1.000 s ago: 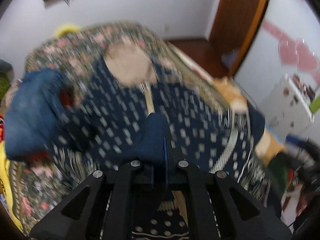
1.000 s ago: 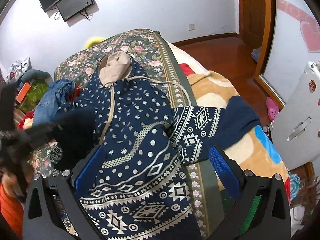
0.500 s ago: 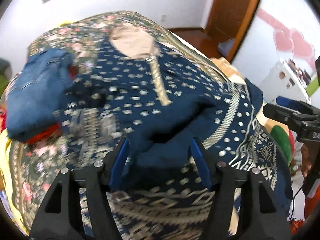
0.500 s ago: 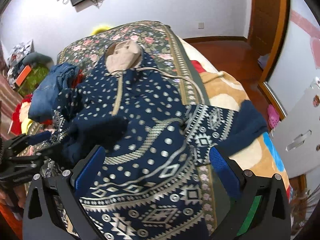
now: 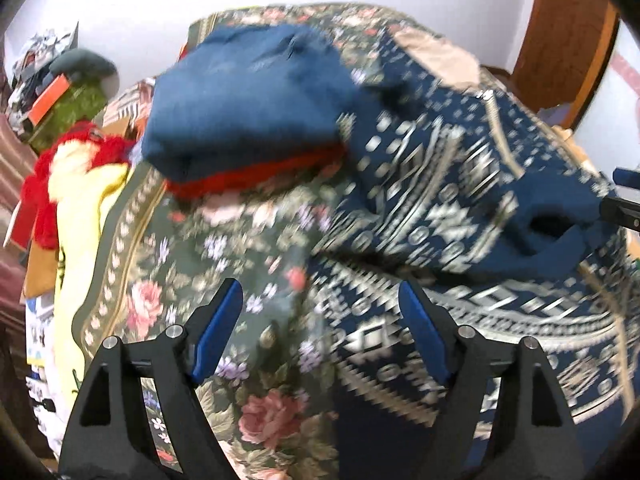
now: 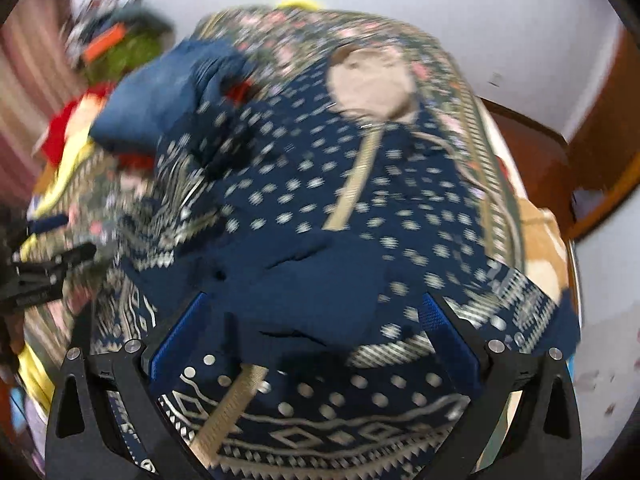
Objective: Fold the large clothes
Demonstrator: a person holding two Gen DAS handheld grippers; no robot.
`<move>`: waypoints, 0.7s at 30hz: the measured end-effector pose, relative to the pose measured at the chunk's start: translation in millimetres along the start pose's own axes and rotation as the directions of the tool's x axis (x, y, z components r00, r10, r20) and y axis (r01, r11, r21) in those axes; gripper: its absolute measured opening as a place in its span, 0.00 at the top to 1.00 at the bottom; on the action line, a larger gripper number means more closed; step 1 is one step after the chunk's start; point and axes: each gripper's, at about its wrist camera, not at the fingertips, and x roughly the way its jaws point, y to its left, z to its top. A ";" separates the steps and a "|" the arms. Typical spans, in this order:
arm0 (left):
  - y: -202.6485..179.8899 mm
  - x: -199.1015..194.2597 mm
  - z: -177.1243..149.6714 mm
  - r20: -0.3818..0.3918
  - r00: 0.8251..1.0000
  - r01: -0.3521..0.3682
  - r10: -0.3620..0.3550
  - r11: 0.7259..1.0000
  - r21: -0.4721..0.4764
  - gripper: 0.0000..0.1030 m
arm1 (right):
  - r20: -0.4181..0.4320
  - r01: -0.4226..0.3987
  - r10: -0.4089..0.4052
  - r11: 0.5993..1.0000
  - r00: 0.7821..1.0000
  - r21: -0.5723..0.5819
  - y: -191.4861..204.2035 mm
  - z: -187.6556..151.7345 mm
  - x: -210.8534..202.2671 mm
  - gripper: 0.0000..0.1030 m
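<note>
Over at the left the folded jeans (image 5: pixel 248 96) sit on the floral bedspread (image 5: pixel 224 264); the left gripper (image 5: pixel 320 320) has just let its jaws spread, nothing between them. The navy patterned hooded jacket (image 6: pixel 320 208) lies flat mid-bed, right gripper (image 6: pixel 312 320) gaping above it, empty

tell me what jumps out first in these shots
A big navy patterned hoodie sprawls across the floral bedspread, its tan hood lining toward the wall. Left of it sits a folded pile of jeans on something red. Both grippers, left and right, hang open above.
</note>
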 end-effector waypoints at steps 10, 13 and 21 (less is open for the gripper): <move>8.0 55.6 -2.5 -0.053 0.996 0.066 -0.066 0.998 0.004 0.36 | -0.101 0.001 -0.015 0.990 0.995 -0.143 17.5 14.7 42.1 0.35; 5.6 65.5 8.8 -0.025 0.995 0.093 -0.093 0.996 0.007 0.42 | -0.138 -0.022 0.003 0.990 0.990 -0.136 14.4 16.2 52.9 0.41; -17.1 66.6 33.3 0.119 0.993 0.006 -0.013 0.998 0.063 0.78 | -0.121 -0.014 -0.008 0.984 0.993 -0.180 27.5 11.9 67.9 0.83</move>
